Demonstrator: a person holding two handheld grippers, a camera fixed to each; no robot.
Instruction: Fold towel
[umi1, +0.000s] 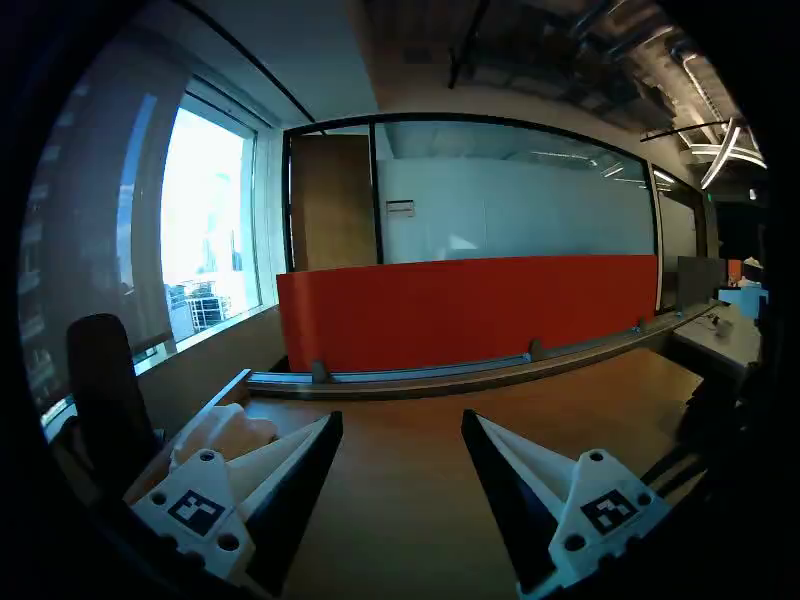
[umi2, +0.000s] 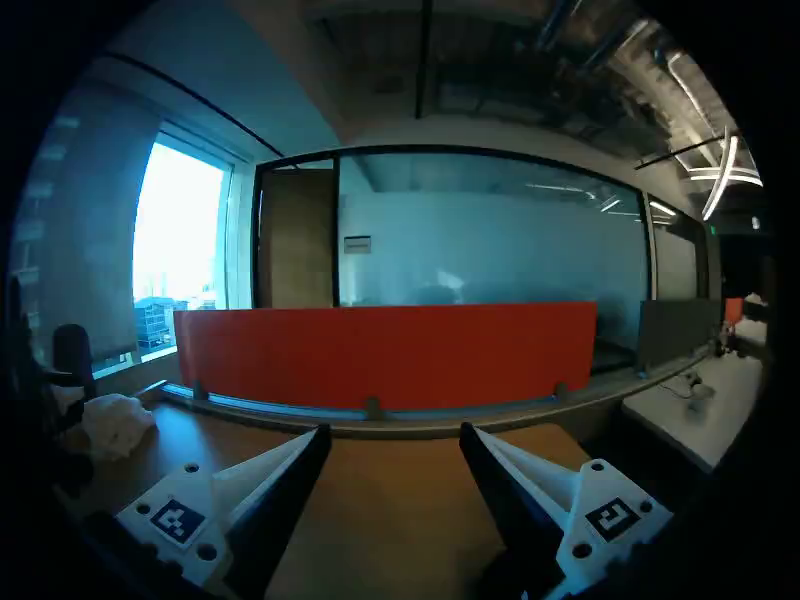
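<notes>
A red partition (umi1: 470, 310) ran across the middle of both views, behind a wooden desk (umi1: 400, 510) that filled the lower frame. A bright window (umi1: 205, 240) stood at left. The left gripper (umi1: 400, 418) was spread wide over bare wood, pinching nothing. The right gripper (umi2: 395, 430) gaped likewise, empty. The towel (umi2: 115, 422) lay crumpled on the desk at the lower left of the right gripper view, well apart from those fingers.
</notes>
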